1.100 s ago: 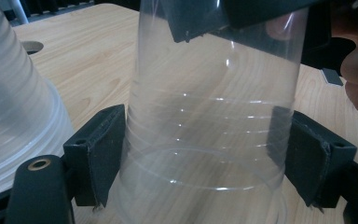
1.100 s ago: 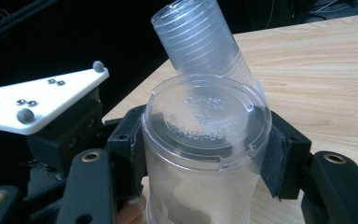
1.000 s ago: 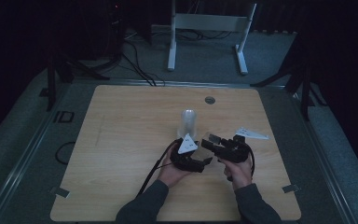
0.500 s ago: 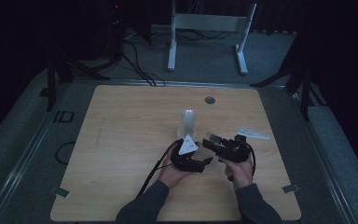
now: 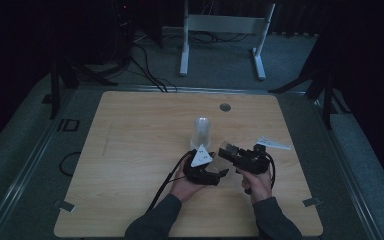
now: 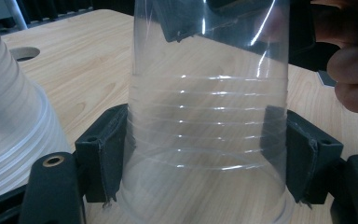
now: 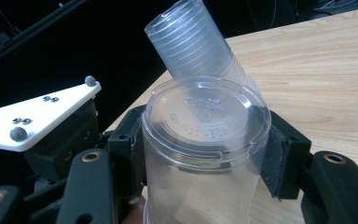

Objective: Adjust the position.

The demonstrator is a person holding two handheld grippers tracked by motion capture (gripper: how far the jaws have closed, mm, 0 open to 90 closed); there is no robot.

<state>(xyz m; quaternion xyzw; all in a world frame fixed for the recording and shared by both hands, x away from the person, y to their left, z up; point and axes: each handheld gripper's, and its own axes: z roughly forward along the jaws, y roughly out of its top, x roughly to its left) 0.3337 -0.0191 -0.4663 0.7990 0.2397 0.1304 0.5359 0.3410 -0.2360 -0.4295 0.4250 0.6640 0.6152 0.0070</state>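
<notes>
Little has shifted since before: both left tongs [image 6: 205, 172] and right tongs [image 7: 205, 154] stay clamped on one clear plastic cup [image 6: 209, 116], which could buckle if squeezed harder.

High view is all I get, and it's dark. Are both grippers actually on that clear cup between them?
Observer: Yes. In the left gripper view, the left gripper has its fingers pressed on both sides of the clear cup, near its wide open end.
Operator: And the right one?
Observer: The right gripper clamps the same cup near its closed base. The base has embossed lettering and points away from that camera.
Operator: What is the pale thing just beyond them?
Observer: A stack of cups, several ribbed clear ones nested together, standing base up on the table.
</notes>
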